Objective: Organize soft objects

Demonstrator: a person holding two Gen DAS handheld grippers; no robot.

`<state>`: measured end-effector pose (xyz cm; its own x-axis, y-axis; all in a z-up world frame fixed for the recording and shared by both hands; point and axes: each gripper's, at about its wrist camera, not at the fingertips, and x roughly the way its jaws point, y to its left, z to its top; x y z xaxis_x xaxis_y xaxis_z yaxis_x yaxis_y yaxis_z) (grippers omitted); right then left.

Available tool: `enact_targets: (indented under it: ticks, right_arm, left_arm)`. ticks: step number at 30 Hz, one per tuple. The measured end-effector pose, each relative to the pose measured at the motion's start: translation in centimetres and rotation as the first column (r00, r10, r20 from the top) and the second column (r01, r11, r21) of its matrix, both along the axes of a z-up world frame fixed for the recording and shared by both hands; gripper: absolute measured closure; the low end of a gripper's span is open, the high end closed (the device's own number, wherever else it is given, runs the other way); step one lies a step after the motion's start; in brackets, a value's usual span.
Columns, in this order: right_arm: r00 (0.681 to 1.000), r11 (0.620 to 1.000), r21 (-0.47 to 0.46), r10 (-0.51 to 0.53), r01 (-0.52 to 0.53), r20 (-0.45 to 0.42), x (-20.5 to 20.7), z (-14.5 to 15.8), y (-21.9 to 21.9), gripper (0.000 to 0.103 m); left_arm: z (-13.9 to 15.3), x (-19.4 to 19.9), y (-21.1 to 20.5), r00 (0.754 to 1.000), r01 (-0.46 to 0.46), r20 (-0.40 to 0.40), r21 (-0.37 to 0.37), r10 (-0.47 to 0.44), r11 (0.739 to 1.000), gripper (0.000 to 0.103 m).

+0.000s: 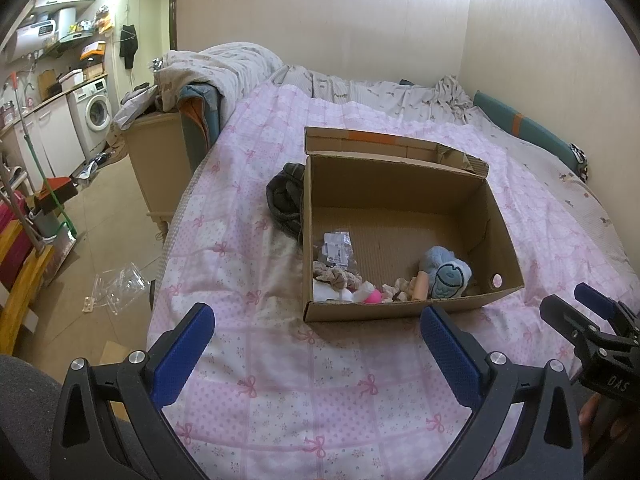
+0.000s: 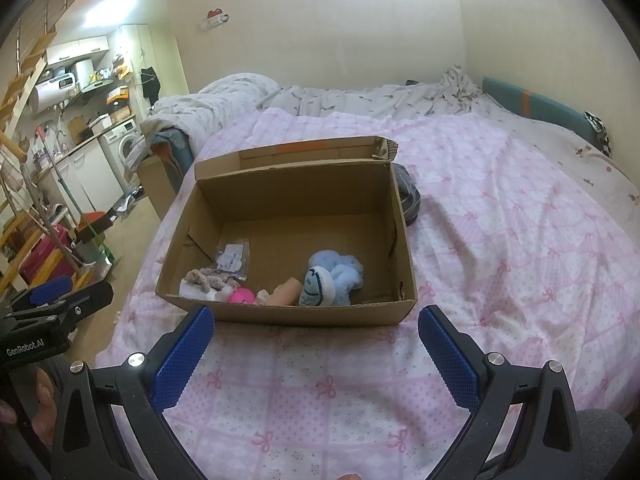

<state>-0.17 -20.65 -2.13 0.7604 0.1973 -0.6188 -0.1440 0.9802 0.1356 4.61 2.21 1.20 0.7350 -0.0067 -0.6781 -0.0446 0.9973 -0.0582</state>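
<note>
An open cardboard box (image 1: 408, 308) (image 2: 280, 314) sits on the pink quilted bed (image 1: 320, 392) (image 2: 500, 240). Inside lie a blue plush toy (image 1: 446, 274) (image 2: 332, 278), a beige scrunchie (image 1: 336, 274) (image 2: 208, 278), a pink ball (image 1: 372, 297) (image 2: 241, 295), a plastic packet (image 1: 338, 248) (image 2: 234, 258) and a skin-coloured soft piece (image 2: 286, 291). A dark garment (image 1: 286, 196) (image 2: 408, 196) lies on the bed beside the box. My left gripper (image 1: 318, 344) is open and empty, in front of the box. My right gripper (image 2: 316, 344) is open and empty too, just before the box's near wall.
A rumpled grey duvet (image 1: 224, 68) (image 2: 216, 100) is piled at the bed's far end. The bed's left edge drops to a tiled floor (image 1: 104, 248) with a clear plastic item (image 1: 116, 288). A wooden cabinet (image 1: 160, 160) stands beside the bed.
</note>
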Motion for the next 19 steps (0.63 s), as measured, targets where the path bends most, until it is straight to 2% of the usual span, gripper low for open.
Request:
enact_targets:
  ticks: [19]
  right_arm:
    - [1.000, 1.000, 0.002, 0.000, 0.000, 0.002, 0.01, 0.09, 0.06, 0.000]
  left_arm:
    - [-0.15, -0.04, 0.17, 1.000, 0.000, -0.002, 0.000, 0.000, 1.000, 0.000]
